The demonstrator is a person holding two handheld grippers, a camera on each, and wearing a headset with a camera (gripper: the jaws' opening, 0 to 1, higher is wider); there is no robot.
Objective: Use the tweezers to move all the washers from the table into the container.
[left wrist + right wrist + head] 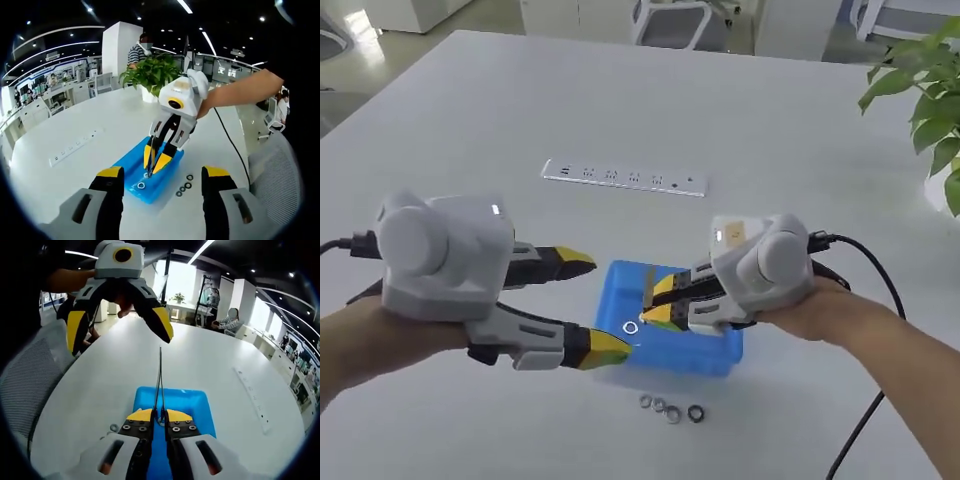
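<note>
The left gripper (163,173) is set wide, its yellow-tipped jaws well apart and holding nothing. I hold it above the bench (470,110), just beside the left end of the blue container (705,358). The right gripper (160,416) is narrow, clamped on the tweezers (159,375), which extend forward from between its jaws over the container. In the left gripper view the tweezer tips point down into the container, near one washer (141,185) lying on its floor; I cannot tell whether the tips touch anything. Four more washers (670,409) lie in a short row on the bench, just beside the container's near side. A white power strip (623,177) lies farther back, well apart.
</note>
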